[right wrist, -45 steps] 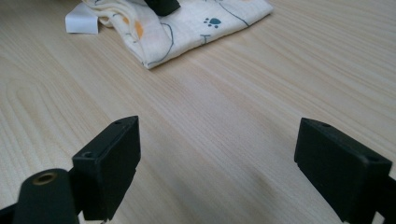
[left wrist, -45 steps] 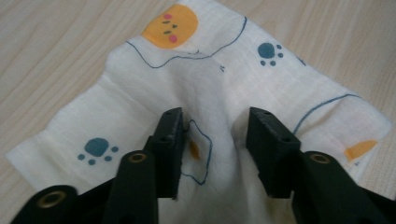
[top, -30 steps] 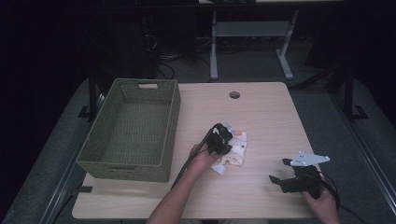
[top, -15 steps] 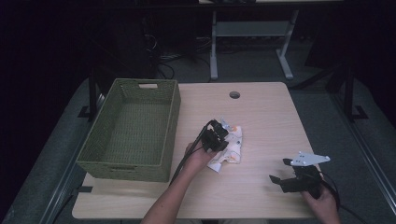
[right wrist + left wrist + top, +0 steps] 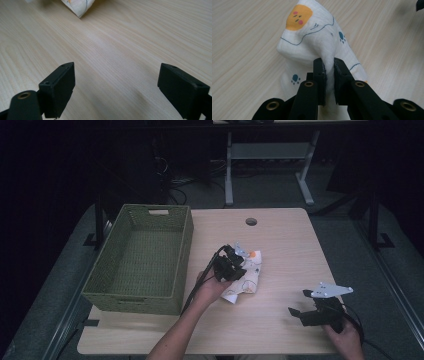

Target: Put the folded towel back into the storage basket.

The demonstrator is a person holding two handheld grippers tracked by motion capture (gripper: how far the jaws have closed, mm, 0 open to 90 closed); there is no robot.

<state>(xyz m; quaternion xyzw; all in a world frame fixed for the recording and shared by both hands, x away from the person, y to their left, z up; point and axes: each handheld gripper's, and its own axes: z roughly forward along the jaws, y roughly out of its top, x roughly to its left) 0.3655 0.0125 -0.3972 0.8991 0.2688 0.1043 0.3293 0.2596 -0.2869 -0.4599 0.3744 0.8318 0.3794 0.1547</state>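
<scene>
Dim room all around, and a pale wooden desk [image 5: 280,245] sits lit in the middle of it. Take the white cloth [image 5: 245,277] as our marker, a soft piece printed with blue paw marks and an orange face, lying near the desk's centre. Nearest the person's edge, well to the right of the cloth and closer to us, the right gripper [image 5: 300,312] hovers low over bare wood, its fingers [image 5: 60,85] spread wide apart with nothing between them; in the right gripper view a corner of the cloth [image 5: 77,6] peeks in at the top, well clear of those fingers. Now to the cloth itself: the left gripper [image 5: 235,265] is right on top of it, and in the left gripper view its fingers [image 5: 319,75] are pinched tight on a bunched fold of the cloth [image 5: 312,40], which rises in a peak above them. Whether the cloth's lower edge is lifted off the desk or resting on it is hard to tell from the high view. Left of the cloth, just beside the person's left hand [image 5: 210,290], stands a green woven basket [image 5: 187,240]. Beyond the cloth, toward the far edge, there's a small round hole [image 5: 251,221] in the desk top. Farther off, table legs [image 5: 229,170] stand on the grey floor.
</scene>
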